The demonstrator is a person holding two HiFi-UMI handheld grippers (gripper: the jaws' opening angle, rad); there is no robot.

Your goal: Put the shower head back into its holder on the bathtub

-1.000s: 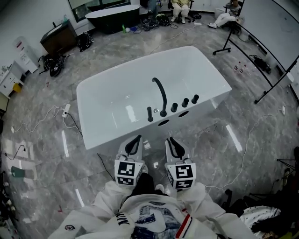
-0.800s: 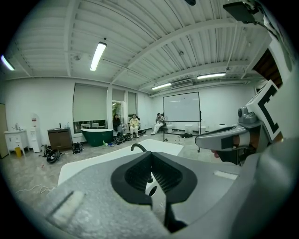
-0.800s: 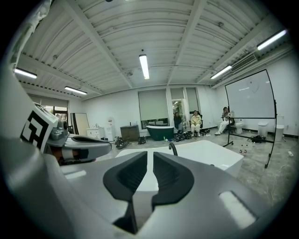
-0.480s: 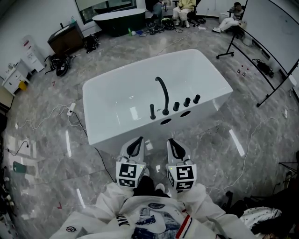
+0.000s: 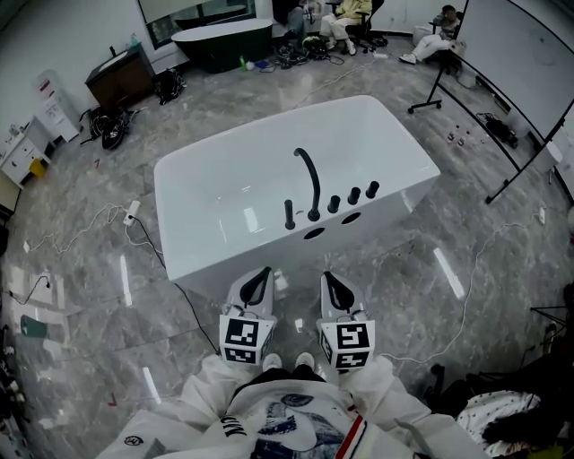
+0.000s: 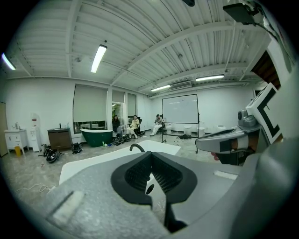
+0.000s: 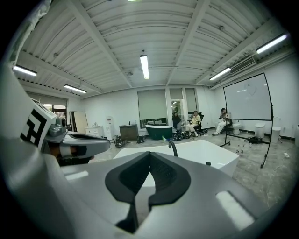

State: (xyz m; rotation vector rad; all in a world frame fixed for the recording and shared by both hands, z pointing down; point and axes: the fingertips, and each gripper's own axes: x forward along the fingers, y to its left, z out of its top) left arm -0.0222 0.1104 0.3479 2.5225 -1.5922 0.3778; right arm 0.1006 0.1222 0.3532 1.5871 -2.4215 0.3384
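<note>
The white bathtub (image 5: 269, 260) stands just ahead of me on the grey floor. On its near rim rise a curved black spout (image 5: 309, 179), three black knobs (image 5: 353, 195) and, left of the spout, a short black upright shower head (image 5: 288, 215). My left gripper (image 5: 263, 272) and right gripper (image 5: 326, 274) hang side by side before the tub's near wall, clear of it. Both are shut with nothing in them. The left gripper (image 6: 150, 154) faces the tub (image 6: 93, 163) and spout (image 6: 137, 147); the right gripper (image 7: 149, 154) faces the spout (image 7: 173, 147).
Cables (image 5: 134, 233) trail across the floor left of the tub. A dark tub (image 5: 220, 36), a dark cabinet (image 5: 117, 76) and seated people (image 5: 345, 13) are at the back. A black stand (image 5: 511, 134) reaches in from the right.
The head view has swayed a little, so the tub sits slightly differently in the picture. Both grippers stay side by side before the tub.
</note>
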